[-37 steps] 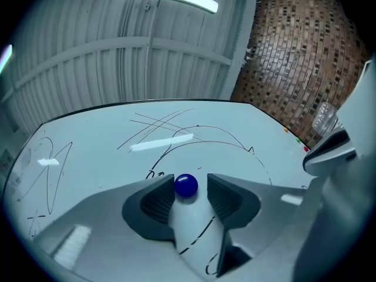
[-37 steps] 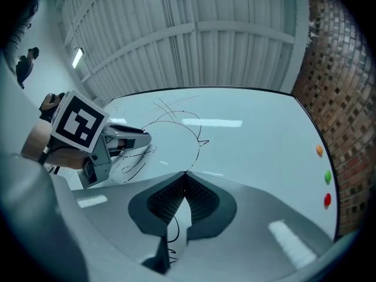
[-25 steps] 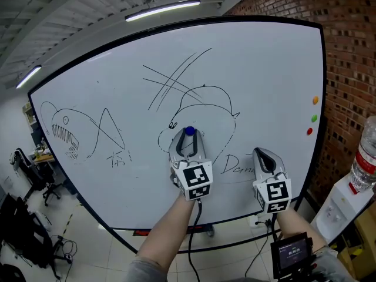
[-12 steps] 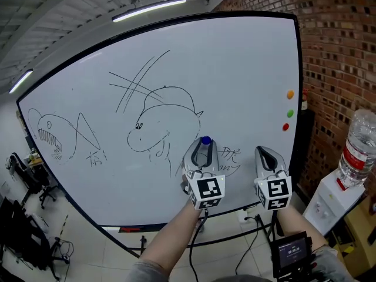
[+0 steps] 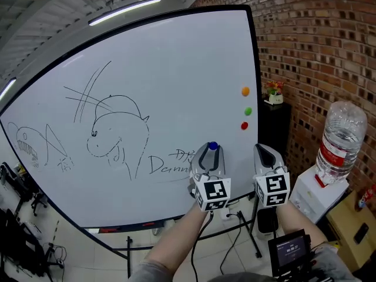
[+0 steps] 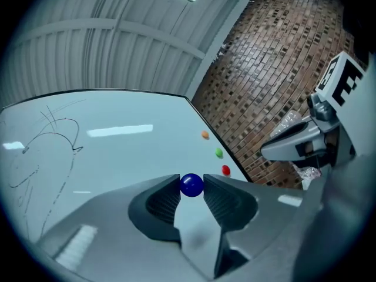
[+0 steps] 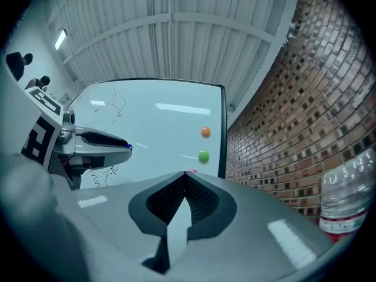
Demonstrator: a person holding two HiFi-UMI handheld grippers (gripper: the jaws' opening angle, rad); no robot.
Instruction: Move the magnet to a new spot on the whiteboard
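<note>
Head view shows the left tongs (image 5: 211, 153) clamped on the blue magnet (image 5: 213, 146), with the ball pinched between both tips. The magnet sits before the lower right part of the whiteboard (image 5: 176, 57), just right of the handwriting (image 5: 170, 163) and below the red dot (image 5: 244, 126). Contact with the board cannot be confirmed. The right tongs (image 5: 261, 150) stand just right of the left pair, jaws closed together, nothing between them. An orange dot (image 5: 245, 91) and a green dot (image 5: 248, 111) sit above the red dot, near the board's right edge. A bottle (image 5: 341, 137) stands far right by the brick wall (image 5: 317, 51).
</note>
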